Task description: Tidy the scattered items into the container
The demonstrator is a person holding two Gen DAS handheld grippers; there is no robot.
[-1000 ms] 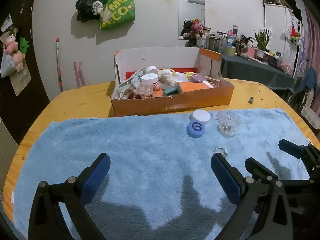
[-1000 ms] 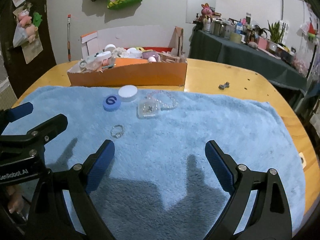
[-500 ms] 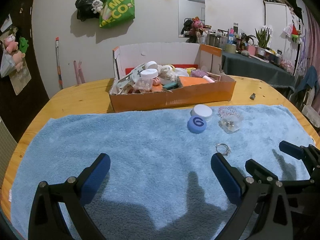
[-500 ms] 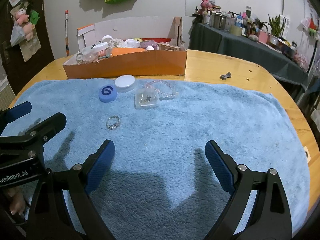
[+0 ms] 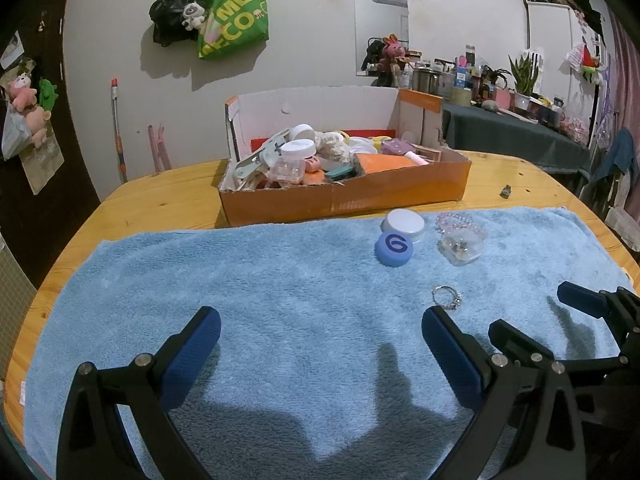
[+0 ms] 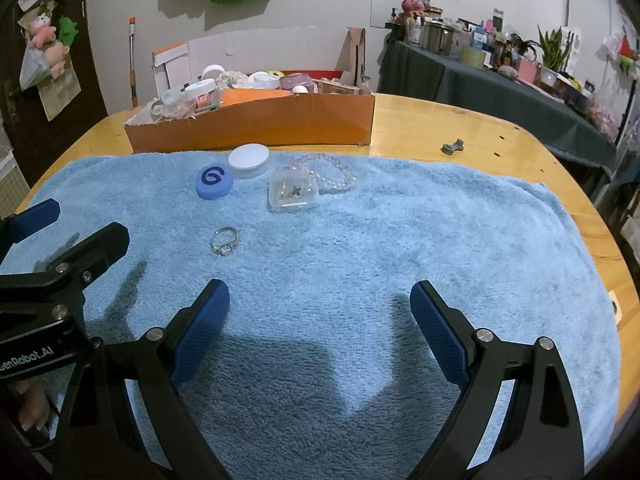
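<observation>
On blue cap (image 5: 393,246) "6", left tongs (image 6: 24,240) "GenRobot.AI"

On the towel (image 6: 400,240): one ring (image 6: 225,240); one bracelet (image 6: 330,170); one clear case (image 6: 293,192); two round lids (image 6: 214,182); one box (image 6: 256,124) behind.

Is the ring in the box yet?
No. The ring lies on the blue towel, apart from the cardboard box.
</observation>
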